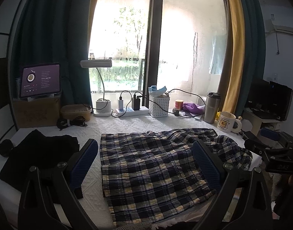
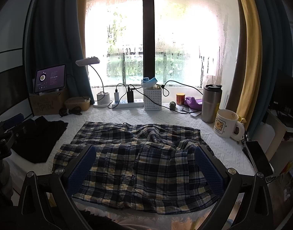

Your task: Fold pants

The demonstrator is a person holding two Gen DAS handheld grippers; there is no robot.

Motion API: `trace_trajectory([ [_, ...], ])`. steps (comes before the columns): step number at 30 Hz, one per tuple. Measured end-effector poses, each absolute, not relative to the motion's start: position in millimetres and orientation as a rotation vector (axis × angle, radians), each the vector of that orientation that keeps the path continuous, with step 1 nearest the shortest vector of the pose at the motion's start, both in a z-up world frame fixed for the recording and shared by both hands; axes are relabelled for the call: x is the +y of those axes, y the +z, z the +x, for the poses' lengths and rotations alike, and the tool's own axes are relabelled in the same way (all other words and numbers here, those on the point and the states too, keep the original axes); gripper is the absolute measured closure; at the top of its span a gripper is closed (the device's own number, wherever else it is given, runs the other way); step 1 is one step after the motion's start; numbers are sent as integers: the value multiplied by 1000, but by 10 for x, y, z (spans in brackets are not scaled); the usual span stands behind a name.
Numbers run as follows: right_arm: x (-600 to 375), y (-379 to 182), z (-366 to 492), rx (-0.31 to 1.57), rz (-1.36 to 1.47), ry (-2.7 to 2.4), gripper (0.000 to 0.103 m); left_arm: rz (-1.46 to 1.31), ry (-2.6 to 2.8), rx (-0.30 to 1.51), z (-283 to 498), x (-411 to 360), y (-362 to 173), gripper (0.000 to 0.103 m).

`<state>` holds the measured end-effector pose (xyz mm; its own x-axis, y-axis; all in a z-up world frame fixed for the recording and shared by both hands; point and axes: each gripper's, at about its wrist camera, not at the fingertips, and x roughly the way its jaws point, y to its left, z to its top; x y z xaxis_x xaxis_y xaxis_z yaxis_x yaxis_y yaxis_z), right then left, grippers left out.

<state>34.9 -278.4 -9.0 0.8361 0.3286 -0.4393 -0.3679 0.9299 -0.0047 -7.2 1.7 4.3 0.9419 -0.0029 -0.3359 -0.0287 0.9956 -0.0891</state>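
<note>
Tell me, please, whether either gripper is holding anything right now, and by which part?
Nothing is held. Both the left gripper and the right gripper have their jaws wide apart above the plaid pants.

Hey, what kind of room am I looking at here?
Probably a bedroom or dorm room: a window with curtains, plaid pants spread on a white quilted surface that looks like a bed, and a lamp, mug and tablet along the sill.

A white textured desk (image 2: 219, 145) carries plaid pants (image 2: 138, 159) near centre, black clothing (image 2: 39, 136) left, and a mug (image 2: 226, 123) far right.
</note>
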Motion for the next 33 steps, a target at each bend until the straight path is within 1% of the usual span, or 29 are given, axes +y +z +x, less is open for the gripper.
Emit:
trace_trajectory([
  [33, -2779, -91, 347, 450, -87, 368, 0, -102, 21, 374, -38, 43, 29, 5],
])
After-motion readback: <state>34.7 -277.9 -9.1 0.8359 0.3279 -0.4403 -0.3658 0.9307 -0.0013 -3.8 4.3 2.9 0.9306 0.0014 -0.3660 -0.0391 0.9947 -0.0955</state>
